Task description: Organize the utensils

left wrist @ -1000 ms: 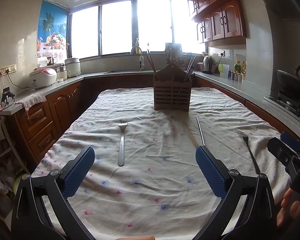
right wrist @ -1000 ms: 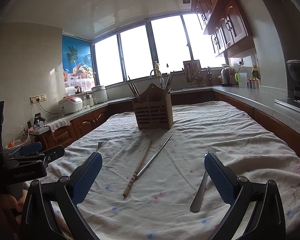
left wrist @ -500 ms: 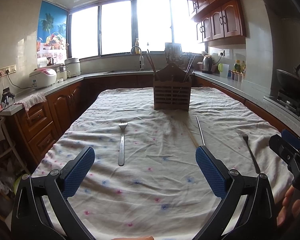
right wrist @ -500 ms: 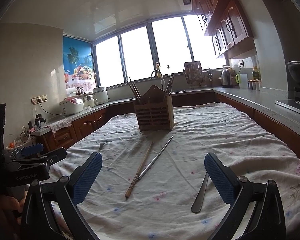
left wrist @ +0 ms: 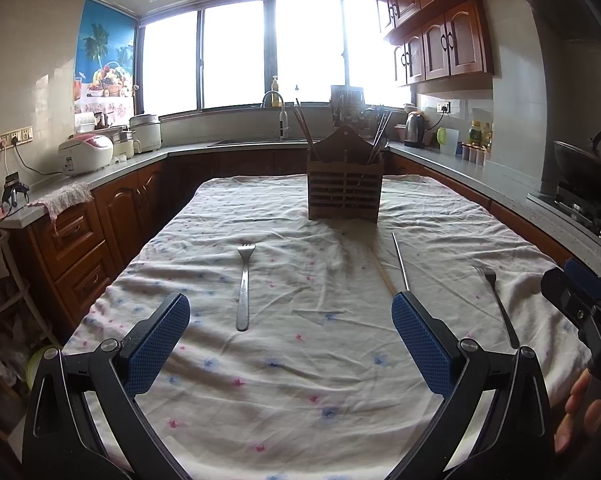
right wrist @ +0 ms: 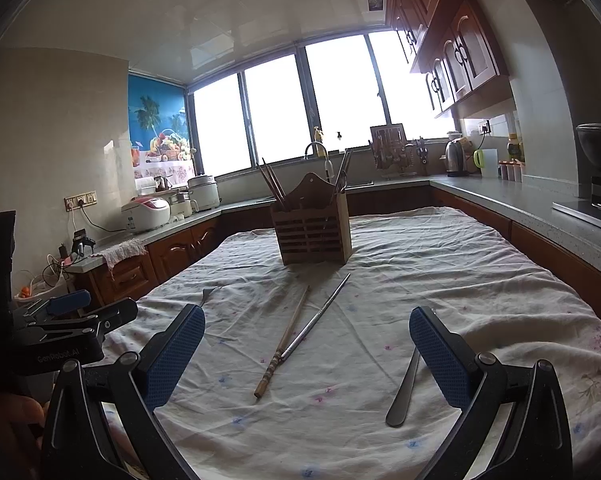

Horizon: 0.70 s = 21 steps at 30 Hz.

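Note:
A wooden utensil holder (left wrist: 343, 184) with chopsticks in it stands upright at the far middle of the cloth-covered table (left wrist: 292, 380); it also shows in the right wrist view (right wrist: 311, 227). A metal fork (left wrist: 244, 285) lies ahead of my open, empty left gripper (left wrist: 290, 338). A wooden chopstick (right wrist: 284, 340) and a metal chopstick (right wrist: 317, 318) lie side by side ahead of my open, empty right gripper (right wrist: 306, 360). A second fork (left wrist: 498, 304) lies at the right; its handle (right wrist: 402, 390) shows beside my right finger.
Grey counters with wooden cabinets (left wrist: 112, 216) ring the table. Rice cookers (left wrist: 86, 152) stand on the left counter, a kettle (left wrist: 415, 130) and a wok (left wrist: 584, 168) on the right. The right gripper shows at the left view's right edge (left wrist: 580, 300).
The right gripper has moved slightly forward and tilted up, so the fork by its right finger is now partly hidden. The left gripper has barely moved.

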Each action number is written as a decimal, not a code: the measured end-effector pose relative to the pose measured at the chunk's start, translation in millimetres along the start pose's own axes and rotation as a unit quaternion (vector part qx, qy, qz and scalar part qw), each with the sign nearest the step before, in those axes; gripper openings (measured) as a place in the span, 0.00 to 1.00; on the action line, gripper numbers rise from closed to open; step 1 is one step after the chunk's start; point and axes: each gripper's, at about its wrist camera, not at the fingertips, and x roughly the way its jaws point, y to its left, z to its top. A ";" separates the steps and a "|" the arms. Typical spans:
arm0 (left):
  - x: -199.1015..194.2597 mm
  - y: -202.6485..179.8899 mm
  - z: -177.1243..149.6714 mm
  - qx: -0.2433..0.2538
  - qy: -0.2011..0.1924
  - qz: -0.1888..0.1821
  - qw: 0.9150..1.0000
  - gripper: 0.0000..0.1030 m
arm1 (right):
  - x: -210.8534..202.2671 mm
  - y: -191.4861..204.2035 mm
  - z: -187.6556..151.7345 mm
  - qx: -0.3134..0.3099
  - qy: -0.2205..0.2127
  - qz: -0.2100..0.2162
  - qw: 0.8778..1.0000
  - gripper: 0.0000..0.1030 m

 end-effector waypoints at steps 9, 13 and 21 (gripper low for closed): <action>-1.5 -2.1 2.0 0.004 -0.004 0.000 1.000 1.00 | -0.9 0.7 1.2 0.000 -0.002 0.001 1.000 1.00; -1.3 -2.1 2.2 0.005 -0.004 0.001 1.000 1.00 | -1.2 0.8 1.9 0.001 -0.002 0.002 1.000 1.00; -1.0 -1.5 2.5 0.005 -0.003 -0.003 1.000 1.00 | -2.2 1.9 4.3 0.001 -0.003 0.003 1.000 1.00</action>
